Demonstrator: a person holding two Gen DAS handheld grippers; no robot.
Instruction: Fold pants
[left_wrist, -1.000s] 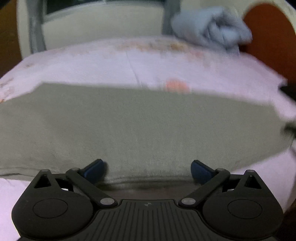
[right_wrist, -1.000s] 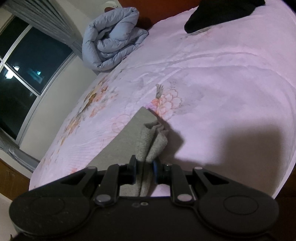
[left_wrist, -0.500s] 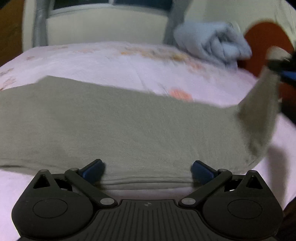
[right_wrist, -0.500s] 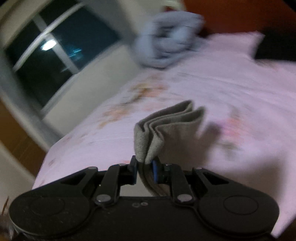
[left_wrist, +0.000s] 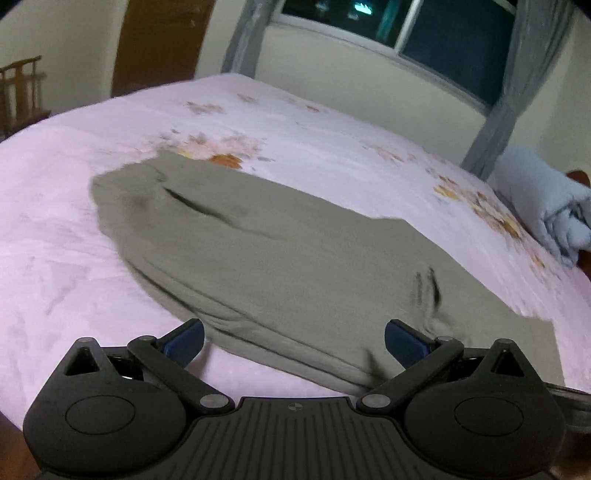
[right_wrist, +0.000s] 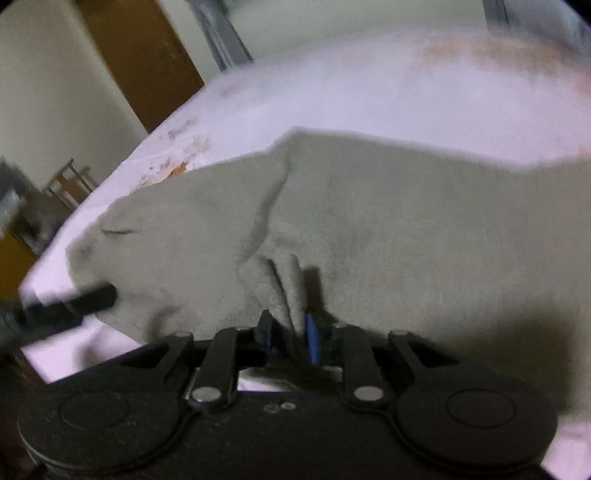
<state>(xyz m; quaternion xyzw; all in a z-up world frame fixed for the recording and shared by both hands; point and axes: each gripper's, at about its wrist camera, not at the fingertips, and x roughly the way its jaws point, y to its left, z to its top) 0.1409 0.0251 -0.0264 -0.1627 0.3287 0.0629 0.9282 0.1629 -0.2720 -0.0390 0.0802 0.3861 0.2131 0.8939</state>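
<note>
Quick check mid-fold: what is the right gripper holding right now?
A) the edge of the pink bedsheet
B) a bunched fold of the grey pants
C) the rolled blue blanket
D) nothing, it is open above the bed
B: in the right wrist view the right gripper has its blue-padded fingers closed on a bunched fold of the grey pants.

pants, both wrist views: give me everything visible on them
The pants are grey-green, of soft fleecy-looking fabric, lying mostly flat on the pink floral bedsheet. A slit like a pocket opening and layered edges along the near side show. The right gripper is shut on a bunched fold of cloth, with creases running from the pinch. The left gripper is open at the near edge, gripping nothing.
</note>
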